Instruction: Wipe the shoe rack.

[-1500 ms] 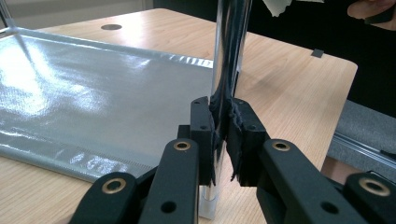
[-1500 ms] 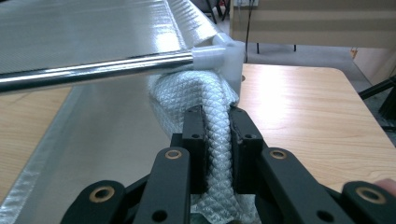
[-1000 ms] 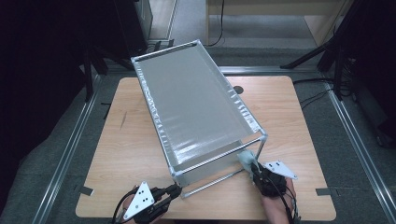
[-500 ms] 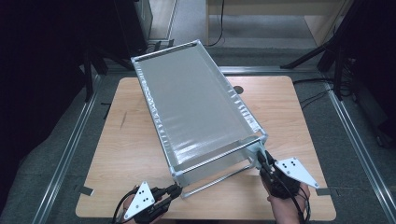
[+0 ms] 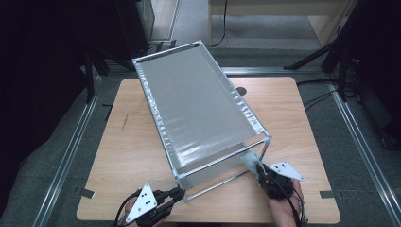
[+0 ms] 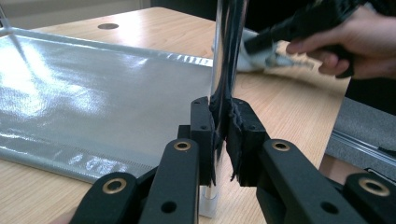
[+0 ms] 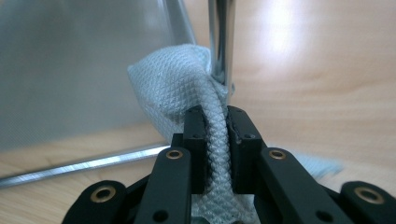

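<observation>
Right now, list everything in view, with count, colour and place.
rack: one, silver frame with grey fabric, across the table's middle
front left leg: one, chrome, clamped in the left gripper
cloth: one, pale blue, pressed against the front right leg
table: one, light wood, under the rack
left gripper: one, black, table's near edge
right gripper: one, black, near right corner, pinching the cloth
hand: one, on the right gripper

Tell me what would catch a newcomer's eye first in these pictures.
A big chrome-framed rack with a shiny grey sheet across its top stands slantwise across the wooden table. At its near left leg, the left tongs clamp the chrome tube. At the near right leg, the right tongs grip a pale blue cloth pressed against the metal.
</observation>
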The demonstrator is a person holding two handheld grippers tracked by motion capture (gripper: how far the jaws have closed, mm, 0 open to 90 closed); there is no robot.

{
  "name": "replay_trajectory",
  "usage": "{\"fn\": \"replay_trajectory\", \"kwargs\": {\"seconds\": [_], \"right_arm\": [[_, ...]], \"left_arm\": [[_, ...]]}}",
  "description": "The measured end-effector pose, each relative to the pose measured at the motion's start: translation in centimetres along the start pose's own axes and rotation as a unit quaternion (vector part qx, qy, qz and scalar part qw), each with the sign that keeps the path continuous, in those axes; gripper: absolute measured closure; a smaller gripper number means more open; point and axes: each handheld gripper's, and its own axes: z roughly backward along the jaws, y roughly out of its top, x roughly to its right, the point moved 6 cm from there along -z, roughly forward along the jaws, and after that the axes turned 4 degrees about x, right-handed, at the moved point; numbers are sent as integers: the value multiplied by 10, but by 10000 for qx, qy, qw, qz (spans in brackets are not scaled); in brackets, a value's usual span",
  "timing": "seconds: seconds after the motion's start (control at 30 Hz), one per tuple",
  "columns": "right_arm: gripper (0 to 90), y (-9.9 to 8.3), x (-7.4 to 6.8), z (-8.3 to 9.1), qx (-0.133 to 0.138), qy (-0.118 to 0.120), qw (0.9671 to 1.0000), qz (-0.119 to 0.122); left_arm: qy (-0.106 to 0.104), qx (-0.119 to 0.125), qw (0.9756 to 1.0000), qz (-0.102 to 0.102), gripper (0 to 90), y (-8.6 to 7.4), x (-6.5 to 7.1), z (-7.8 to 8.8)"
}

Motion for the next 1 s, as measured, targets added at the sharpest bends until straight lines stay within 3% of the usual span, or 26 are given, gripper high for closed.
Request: {"fn": "replay_trajectory", "kwargs": {"seconds": [0.13, 0.27, 0.33, 0.43, 0.57, 0.63, 0.7, 0.8, 1.0], "right_arm": [[806, 27, -5, 24, 633, 54, 9980, -24], [806, 53, -10, 51, 1236, 41, 9923, 77], [806, 58, -10, 57, 1377, 9, 9905, 55], [804, 49, -7, 48, 1203, -12, 9927, 45], [803, 14, -2, 16, 434, -92, 9990, 31], [801, -2, 1, 3, 99, -171, 9998, 64], [801, -12, 4, -4, -102, -312, 9992, 249], [805, -16, 2, -7, -159, -348, 9991, 201], [802, -14, -23, -13, -89, -138, 9984, 541]], "left_arm": [[-12, 7, 10000, 32, 820, 0, 0, 0], [-11, 8, 10000, 41, 819, 0, 0, -1], [-4, 5, 10000, 41, 819, 0, 0, -1], [2, -1, 10000, 27, 819, -1, 1, -1], [-2, -3, 10000, 18, 820, -1, 2, -1], [-16, 2, 10000, 22, 820, -1, 2, -2], [-28, 3, 10000, 13, 820, -1, 3, -3], [-36, -7, 10000, -7, 821, -1, 4, -3], [-37, -4, 10000, 16, 820, -1, 5, -4]]}}
